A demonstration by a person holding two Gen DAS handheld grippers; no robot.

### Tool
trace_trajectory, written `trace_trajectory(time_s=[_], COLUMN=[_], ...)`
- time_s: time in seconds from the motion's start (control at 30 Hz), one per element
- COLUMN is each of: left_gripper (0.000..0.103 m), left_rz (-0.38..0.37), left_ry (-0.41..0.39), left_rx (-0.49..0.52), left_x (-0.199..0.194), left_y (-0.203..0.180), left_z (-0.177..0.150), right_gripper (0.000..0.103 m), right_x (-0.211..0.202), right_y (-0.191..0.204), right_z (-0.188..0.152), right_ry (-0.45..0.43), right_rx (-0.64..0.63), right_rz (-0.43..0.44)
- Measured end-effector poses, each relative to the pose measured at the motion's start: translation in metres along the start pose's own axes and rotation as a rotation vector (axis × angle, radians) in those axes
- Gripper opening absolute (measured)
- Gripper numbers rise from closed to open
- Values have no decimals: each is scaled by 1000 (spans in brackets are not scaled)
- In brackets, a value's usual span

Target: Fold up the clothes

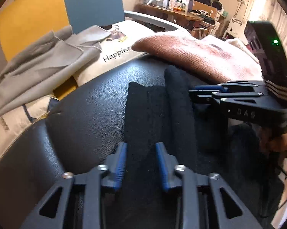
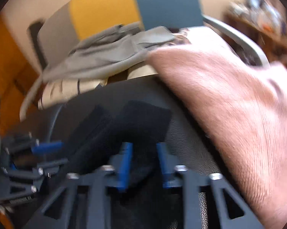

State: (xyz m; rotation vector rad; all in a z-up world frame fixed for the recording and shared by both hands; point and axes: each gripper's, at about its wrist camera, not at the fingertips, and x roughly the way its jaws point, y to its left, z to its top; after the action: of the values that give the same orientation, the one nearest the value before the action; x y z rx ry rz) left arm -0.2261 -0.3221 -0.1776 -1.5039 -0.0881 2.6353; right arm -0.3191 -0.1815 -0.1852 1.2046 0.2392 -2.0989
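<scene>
Two black fabric strips lie on the black leather surface. Left hand-held gripper: jaws apart, straddling the nearer strip. Right hand-held gripper: jaws apart above the fabric. Pink knitted garment lies beyond.

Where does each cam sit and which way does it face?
Left wrist: on the left claw, looking forward over the black garment on the black leather seat; right claw and a hand show.
Right wrist: on the right claw, facing the same garment; left claw at left, blurred.
Shared: garment, pink sweater, grey cloth.
</scene>
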Motion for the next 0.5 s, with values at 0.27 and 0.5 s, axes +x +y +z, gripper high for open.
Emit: trace_trajectory(time_s=[0.27,0.5], left_gripper=[7,7], left_rz=[82,318], left_ry=[-275,-381], left_rx=[-366,-333], left_x=[-68,-96], left_y=[55,72], left_z=[-49,-42], right_gripper=[5,5], right_x=[-30,-21], right_y=[40,89], right_z=[24,67], right_ry=[-112,-191], right_rx=[-83,-124], right_rz=[40,12])
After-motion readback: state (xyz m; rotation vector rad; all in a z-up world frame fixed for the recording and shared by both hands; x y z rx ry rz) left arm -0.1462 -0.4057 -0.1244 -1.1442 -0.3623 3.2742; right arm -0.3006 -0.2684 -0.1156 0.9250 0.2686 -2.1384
